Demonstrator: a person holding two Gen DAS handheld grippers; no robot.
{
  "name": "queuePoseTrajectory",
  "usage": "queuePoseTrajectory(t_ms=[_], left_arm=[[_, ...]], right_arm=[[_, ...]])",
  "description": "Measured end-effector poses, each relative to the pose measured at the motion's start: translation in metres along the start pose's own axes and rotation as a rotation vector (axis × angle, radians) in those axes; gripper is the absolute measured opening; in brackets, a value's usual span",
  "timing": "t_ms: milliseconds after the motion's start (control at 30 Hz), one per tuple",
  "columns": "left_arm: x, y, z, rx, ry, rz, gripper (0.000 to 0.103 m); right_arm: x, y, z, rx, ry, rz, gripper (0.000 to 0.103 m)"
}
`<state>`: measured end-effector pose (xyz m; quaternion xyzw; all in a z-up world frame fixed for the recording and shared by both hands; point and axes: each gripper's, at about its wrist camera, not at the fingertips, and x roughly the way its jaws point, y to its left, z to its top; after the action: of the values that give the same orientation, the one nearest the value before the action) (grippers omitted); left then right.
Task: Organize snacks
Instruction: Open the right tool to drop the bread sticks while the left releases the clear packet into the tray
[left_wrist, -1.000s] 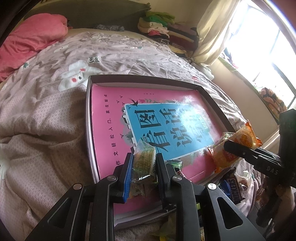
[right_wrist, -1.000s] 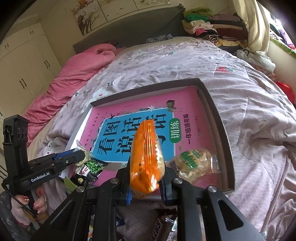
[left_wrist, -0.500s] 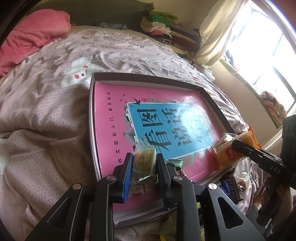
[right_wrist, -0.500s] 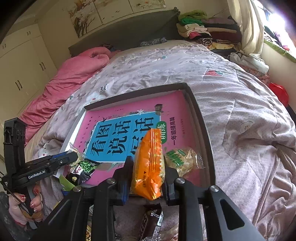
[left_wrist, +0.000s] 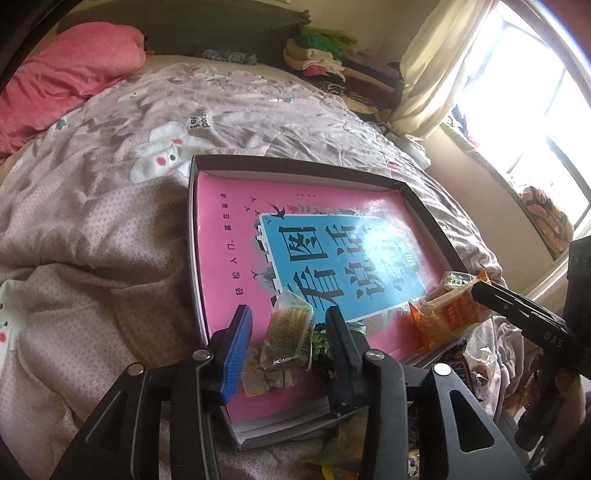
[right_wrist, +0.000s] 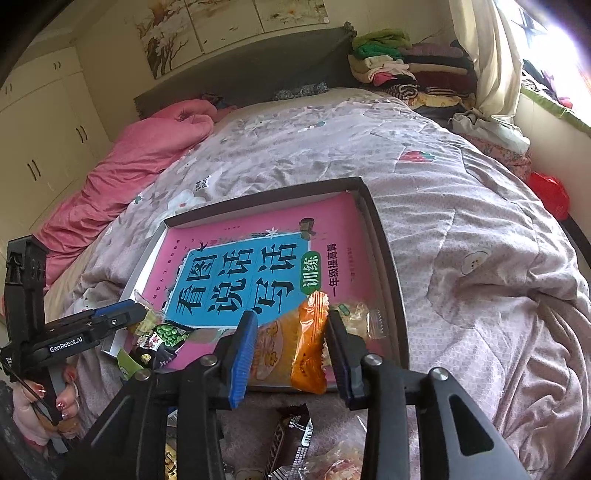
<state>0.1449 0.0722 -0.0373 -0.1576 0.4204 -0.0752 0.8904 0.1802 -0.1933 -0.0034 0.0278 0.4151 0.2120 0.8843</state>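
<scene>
A shallow dark box holds a pink and blue book on the bed. My left gripper is open around a green and yellow snack packet that lies at the box's near left corner. My right gripper is open around an orange snack packet that rests at the box's near right corner, beside a clear green-labelled packet. A green pea packet lies by the left gripper.
Loose snacks, among them a brown chocolate bar, lie on the quilt in front of the box. A pink duvet lies at the far left. Folded clothes are piled at the bed head. A window and curtain are at the right.
Both grippers have opened and let their packets go. The green and yellow packet and the orange packet now rest in the box. Both grippers drew back slightly.
</scene>
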Motion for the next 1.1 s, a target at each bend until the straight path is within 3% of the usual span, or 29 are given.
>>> queuePoseTrajectory(t_ms=[500,600,733,1100], left_arm=[[-0.018,-0.003,0.003,0.004,-0.032,0.011,0.055],[-0.023,-0.003,0.003,0.007,-0.036,0.016,0.063],[-0.030,-0.005,0.000,0.017,-0.048,0.018,0.071],[-0.040,-0.008,-0.005,0.023,-0.054,0.014,0.075]], right_arm=[[-0.012,-0.003,0.001,-0.014,-0.016,-0.034,0.039],[-0.015,-0.001,0.002,-0.024,-0.026,-0.036,0.040],[-0.020,0.004,0.003,-0.048,-0.042,-0.044,0.047],[-0.033,0.005,0.005,-0.051,-0.082,-0.057,0.057]])
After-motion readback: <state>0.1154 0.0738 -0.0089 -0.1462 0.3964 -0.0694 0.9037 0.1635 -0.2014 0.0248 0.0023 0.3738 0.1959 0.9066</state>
